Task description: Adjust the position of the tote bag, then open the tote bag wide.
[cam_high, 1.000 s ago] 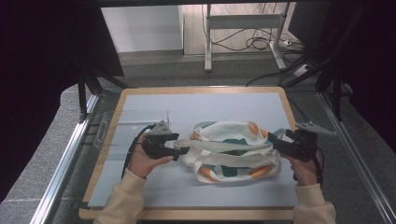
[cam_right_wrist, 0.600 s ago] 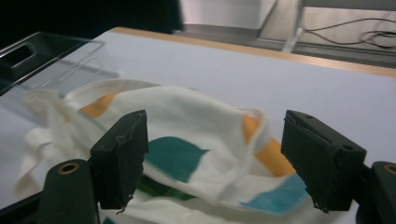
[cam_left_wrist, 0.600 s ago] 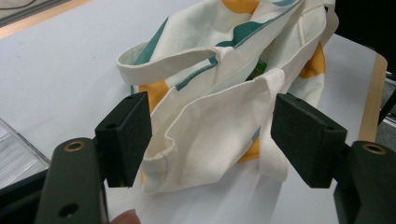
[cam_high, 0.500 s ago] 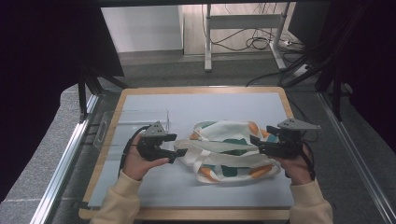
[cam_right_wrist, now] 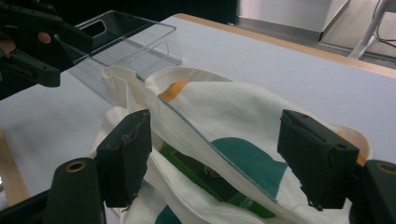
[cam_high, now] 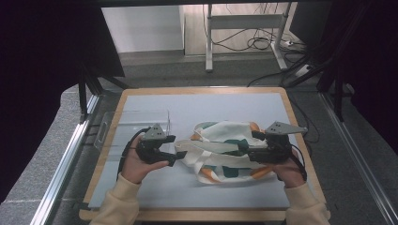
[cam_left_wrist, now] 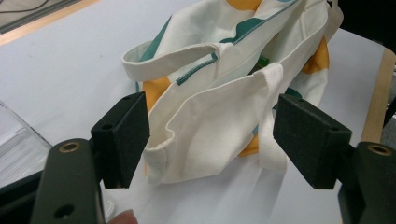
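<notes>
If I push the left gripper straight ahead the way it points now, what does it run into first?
Most likely the cloth bag. The left gripper has just been opening, and the bag's near edge and a handle loop lie between its pads without being pinched. Depth is hard to judge, but the fabric seems right at the jaws.

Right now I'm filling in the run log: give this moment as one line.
left gripper: open, jaws just widened around tote bag fabric | right gripper: open over bag mouth | clear bin: beside bag
</notes>
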`<state>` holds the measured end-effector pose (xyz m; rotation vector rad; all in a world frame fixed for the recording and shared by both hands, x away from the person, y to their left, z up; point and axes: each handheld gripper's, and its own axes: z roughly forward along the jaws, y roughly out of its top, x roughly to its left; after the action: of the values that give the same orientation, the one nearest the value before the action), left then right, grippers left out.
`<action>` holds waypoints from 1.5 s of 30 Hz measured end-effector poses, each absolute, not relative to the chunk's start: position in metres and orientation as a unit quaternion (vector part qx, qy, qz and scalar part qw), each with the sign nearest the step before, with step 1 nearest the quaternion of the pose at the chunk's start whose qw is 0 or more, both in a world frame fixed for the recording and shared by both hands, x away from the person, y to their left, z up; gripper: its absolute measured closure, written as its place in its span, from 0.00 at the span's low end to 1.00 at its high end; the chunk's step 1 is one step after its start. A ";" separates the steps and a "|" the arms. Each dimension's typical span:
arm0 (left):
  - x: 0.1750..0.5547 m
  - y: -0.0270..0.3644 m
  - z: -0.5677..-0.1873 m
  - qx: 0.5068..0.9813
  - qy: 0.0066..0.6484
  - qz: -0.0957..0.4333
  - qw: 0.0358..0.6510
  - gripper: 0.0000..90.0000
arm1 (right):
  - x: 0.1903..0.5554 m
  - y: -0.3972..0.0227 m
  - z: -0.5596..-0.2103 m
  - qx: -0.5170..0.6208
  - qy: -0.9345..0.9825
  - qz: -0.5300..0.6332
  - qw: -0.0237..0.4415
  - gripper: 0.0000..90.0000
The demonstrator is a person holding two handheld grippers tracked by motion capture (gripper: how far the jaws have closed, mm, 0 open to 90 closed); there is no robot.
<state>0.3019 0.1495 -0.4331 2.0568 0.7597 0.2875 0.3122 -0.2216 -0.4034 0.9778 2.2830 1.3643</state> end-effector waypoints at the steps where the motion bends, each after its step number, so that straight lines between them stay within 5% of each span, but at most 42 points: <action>1: 0.302 0.149 -0.433 0.831 0.306 0.116 0.449 0.30 | 0.312 -0.221 -0.404 0.340 0.797 0.475 0.152 0.29; 45: 0.365 0.066 -0.424 0.875 0.225 0.081 0.421 0.35 | 0.298 -0.211 -0.417 0.313 0.822 0.458 0.129 0.31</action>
<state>0.3655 0.0656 -0.4238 2.1917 0.5631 0.2032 0.2982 -0.2106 -0.4171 0.9106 2.3887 1.3328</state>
